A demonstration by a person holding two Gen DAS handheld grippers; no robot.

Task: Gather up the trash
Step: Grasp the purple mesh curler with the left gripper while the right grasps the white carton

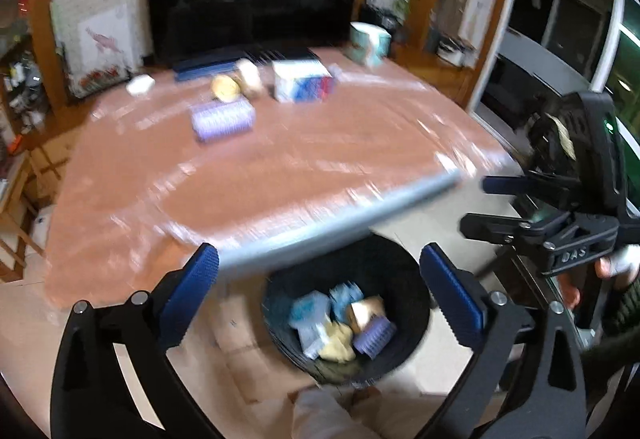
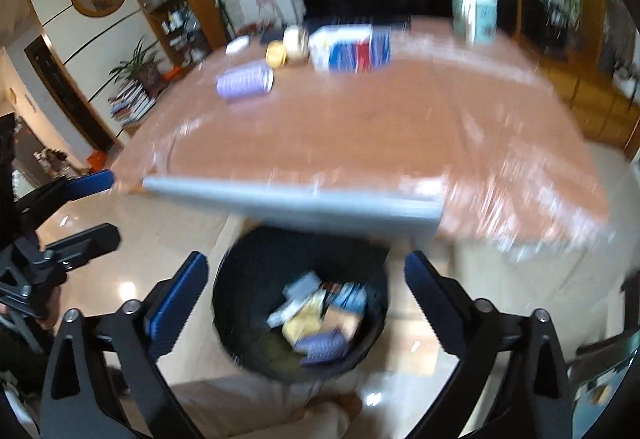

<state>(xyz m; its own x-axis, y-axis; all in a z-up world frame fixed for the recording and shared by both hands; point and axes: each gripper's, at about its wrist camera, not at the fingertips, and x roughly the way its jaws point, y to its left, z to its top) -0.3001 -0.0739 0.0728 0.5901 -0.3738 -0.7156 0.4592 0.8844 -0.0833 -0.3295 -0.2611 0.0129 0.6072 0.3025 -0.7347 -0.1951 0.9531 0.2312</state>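
Left wrist: right gripper (image 1: 476, 205) alongside.

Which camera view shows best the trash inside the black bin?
The left wrist view: the black bin tilts open toward it and the trash looks less blurred. The right wrist view shows the same pile, more smeared by motion blur.
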